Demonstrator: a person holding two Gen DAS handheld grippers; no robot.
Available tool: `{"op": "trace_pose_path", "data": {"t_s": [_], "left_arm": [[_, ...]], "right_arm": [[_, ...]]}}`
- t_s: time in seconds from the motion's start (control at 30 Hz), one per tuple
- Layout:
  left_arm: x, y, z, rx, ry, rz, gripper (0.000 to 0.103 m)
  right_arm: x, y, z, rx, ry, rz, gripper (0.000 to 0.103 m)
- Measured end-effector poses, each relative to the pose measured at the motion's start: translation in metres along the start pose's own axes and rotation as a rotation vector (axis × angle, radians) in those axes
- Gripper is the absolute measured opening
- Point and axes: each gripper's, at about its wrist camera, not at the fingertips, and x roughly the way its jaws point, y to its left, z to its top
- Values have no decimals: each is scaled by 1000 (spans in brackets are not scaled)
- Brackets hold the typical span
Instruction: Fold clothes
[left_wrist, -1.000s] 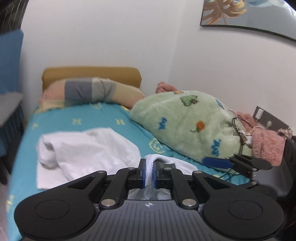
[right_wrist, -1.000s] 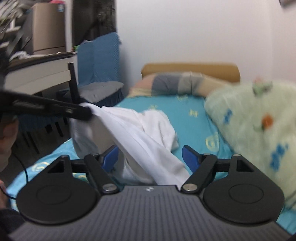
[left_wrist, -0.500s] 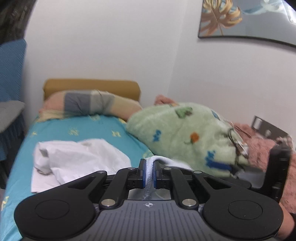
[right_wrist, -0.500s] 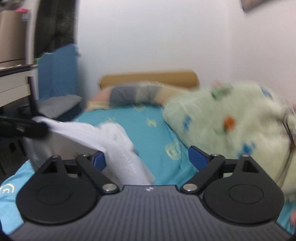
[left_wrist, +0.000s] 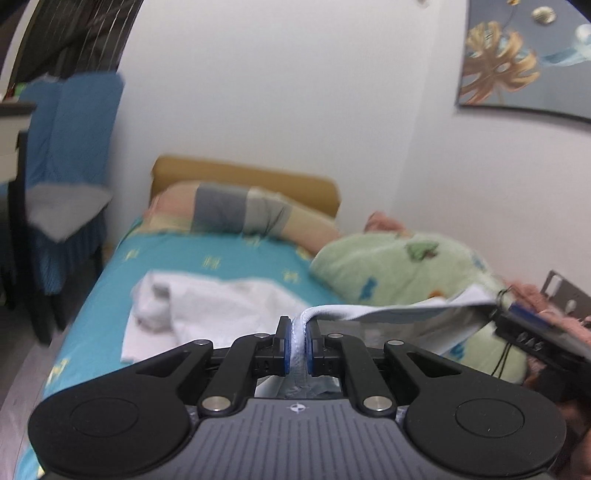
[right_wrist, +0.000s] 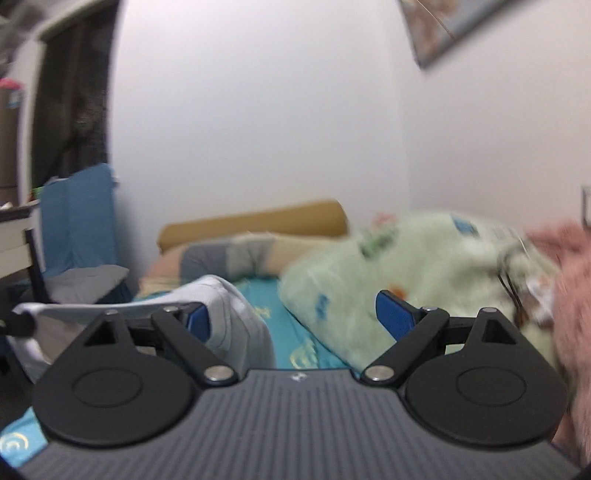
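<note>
My left gripper (left_wrist: 298, 345) is shut on the hem of a white garment (left_wrist: 373, 314) and holds it up above the bed. The cloth stretches rightward to my right gripper's finger (left_wrist: 524, 325), seen at the right edge of the left wrist view. In the right wrist view the right gripper (right_wrist: 295, 317) stands open, and the white garment (right_wrist: 236, 314) drapes over its left finger; I cannot tell whether it is pinched. A second white cloth pile (left_wrist: 207, 306) lies on the teal sheet.
The bed (left_wrist: 110, 302) has a teal sheet, a striped pillow (left_wrist: 240, 214) at the tan headboard, a green plush blanket (left_wrist: 399, 266) and a pink blanket (right_wrist: 569, 280) along the right wall. A blue-covered chair (left_wrist: 66, 166) and desk stand left of the bed.
Both grippers have risen and tilted up, lifting the white garment off the bed. The right gripper has swung right, pulling the cloth taut between the two.
</note>
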Motion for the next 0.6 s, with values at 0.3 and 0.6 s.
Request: {"op": "trace_pose_path", "data": {"t_s": [0.3, 0.6], "left_arm": [[38, -20, -34, 88, 145, 48, 49], [42, -46, -48, 259, 112, 236, 67]], "right_arm": [[-3, 17, 2, -69, -31, 103, 91], [1, 8, 5, -28, -63, 15, 91]]}}
